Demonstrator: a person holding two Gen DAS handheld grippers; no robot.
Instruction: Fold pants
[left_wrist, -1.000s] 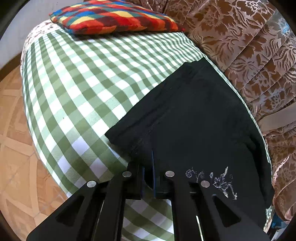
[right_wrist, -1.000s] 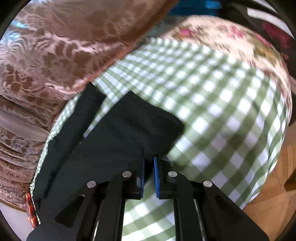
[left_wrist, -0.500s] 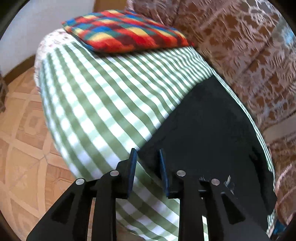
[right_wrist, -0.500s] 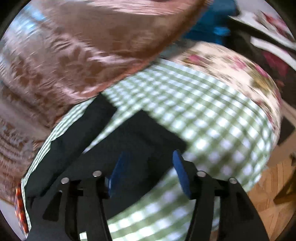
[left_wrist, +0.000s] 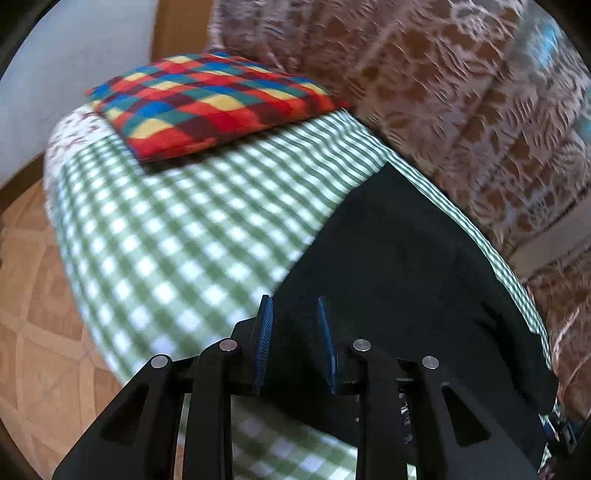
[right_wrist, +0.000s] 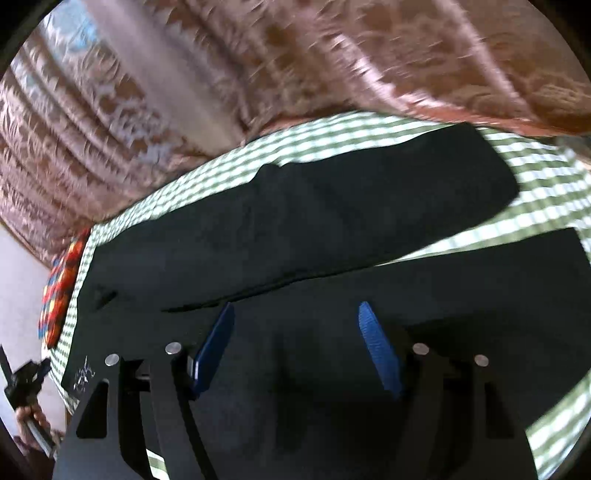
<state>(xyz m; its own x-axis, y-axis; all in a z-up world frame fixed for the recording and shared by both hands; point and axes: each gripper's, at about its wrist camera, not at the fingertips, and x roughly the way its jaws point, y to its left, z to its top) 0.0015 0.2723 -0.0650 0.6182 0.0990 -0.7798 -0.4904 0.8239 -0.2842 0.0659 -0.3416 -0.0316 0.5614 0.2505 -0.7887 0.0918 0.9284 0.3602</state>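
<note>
The black pants (right_wrist: 295, 229) lie spread on a bed covered with a green-and-white checked sheet (left_wrist: 177, 236), along the side nearest the brown patterned curtain (left_wrist: 461, 110). In the right wrist view the two legs run side by side toward the right — a thin wedge of sheet shows between their ends, and the far leg's hem is rounded and sits near the curtain's lower edge. A small pale embroidered mark (right_wrist: 84, 373) shows at the waist end, lower left.

The left gripper (left_wrist: 295, 332) hovers over the pants' near edge, its jaws a narrow gap apart with nothing pinched between the blue pads (left_wrist: 264, 343). The right gripper (right_wrist: 295, 343) stands wide above the near leg; its jaws have just been opening, and no cloth is caught in them.

A broad stretch of bare sheet lies to the left of the pants in the left wrist view, running up to a plaid cushion (left_wrist: 210, 99) at the far end. Beyond the bed's rounded edge is tiled floor (left_wrist: 33, 332).
</note>
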